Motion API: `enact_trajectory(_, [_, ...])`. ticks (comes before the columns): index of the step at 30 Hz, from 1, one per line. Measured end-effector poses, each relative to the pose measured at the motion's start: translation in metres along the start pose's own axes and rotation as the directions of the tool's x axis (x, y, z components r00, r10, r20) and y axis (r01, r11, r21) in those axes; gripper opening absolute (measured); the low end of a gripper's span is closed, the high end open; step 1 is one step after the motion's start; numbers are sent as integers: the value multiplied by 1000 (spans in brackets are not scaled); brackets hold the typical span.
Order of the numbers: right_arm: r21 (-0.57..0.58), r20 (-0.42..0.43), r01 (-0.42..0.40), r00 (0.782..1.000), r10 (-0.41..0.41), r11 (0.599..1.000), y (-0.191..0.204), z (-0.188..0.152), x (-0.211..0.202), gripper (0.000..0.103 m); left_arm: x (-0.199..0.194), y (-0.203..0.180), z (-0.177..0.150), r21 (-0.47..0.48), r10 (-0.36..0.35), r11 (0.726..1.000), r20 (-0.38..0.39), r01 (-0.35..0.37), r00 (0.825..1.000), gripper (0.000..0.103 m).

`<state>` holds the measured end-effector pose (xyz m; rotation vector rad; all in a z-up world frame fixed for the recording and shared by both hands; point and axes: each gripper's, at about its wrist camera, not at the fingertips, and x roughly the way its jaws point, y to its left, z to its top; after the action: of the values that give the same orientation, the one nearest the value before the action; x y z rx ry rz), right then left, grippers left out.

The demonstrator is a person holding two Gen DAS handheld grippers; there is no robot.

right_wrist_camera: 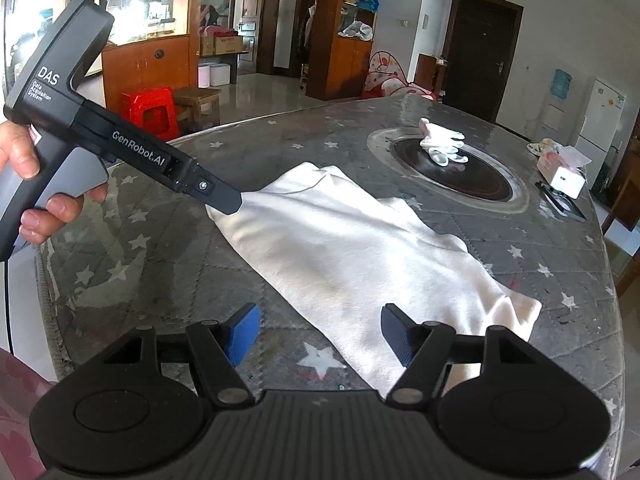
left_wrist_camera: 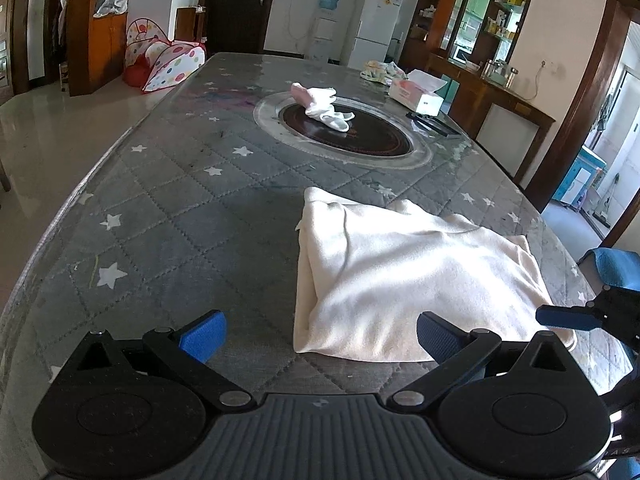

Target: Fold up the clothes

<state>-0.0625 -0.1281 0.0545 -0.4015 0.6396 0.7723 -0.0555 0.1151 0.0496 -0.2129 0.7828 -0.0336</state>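
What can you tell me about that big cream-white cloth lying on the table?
The cream-white cloth looks like soft, slightly fuzzy knit fabric, already folded into a rough rectangle with layered edges showing along its left side. It lies flat but rumpled, with a few soft creases, on the grey star-patterned quilted table cover, near the table's front edge and short of the round dark inset. Sunlight falls across its middle. Both grippers' jaws stand open near its near edge; nothing is clamping the fabric.

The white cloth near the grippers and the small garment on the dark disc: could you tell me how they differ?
The white cloth is large and partly folded; the small garment is crumpled. The cloth is plain white; the garment has a pink part. The cloth lies on the quilted cover. Both are soft fabric, ungripped.
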Motion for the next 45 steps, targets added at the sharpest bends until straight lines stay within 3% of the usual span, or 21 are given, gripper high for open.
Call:
enact_trajectory(2, [6, 2, 3, 1000, -3, 1000, -1, -1, -1, 74, 0, -2, 0, 0, 2, 1000, -1, -2, 1000, 103])
enact_trajectory(26, [53, 42, -81, 996, 79, 995, -33, -17, 11, 78, 15, -20, 6, -41, 107, 993, -46, -109, 993, 103])
enact_trajectory(38, [68, 81, -154, 986, 148, 986, -49, -22, 15, 79, 16, -39, 8, -8, 195, 981, -57, -196, 979, 103])
enact_trajectory(45, [84, 96, -190, 979, 181, 978, -55, -24, 19, 86, 15, -51, 7, 20, 264, 965, -42, -263, 964, 103])
